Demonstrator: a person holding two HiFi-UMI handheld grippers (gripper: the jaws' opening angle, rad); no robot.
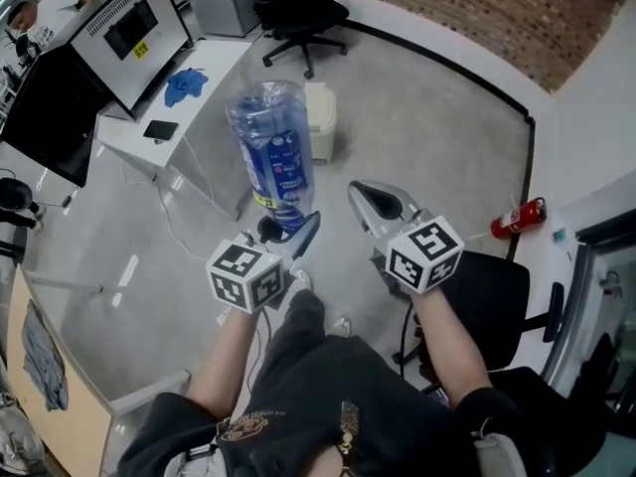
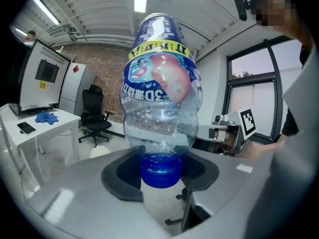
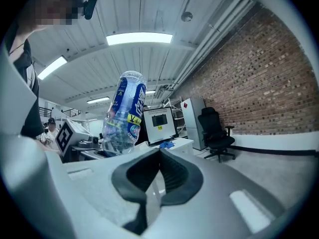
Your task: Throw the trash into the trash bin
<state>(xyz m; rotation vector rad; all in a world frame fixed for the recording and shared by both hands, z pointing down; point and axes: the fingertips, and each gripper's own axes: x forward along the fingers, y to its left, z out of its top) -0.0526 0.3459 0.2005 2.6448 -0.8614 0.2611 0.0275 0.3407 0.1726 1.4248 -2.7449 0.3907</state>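
Note:
A clear plastic bottle (image 1: 274, 152) with a blue label stands upside down above my left gripper (image 1: 294, 235), which is shut on its blue cap (image 2: 160, 172). In the left gripper view the bottle (image 2: 160, 91) fills the middle of the picture. My right gripper (image 1: 376, 200) is held just to the right of it, shut and empty, its pads (image 3: 172, 176) pressed together. From the right gripper view the bottle (image 3: 124, 114) shows to the left. A small white trash bin (image 1: 321, 117) stands on the floor beyond the bottle, beside the desk.
A white desk (image 1: 139, 132) with a blue cloth (image 1: 185, 83) and a phone (image 1: 160, 129) is at the left, with monitors (image 1: 131, 30) on it. Black office chairs (image 1: 298, 13) stand ahead and at my right (image 1: 497, 296). A red fire extinguisher (image 1: 519, 218) lies by the wall.

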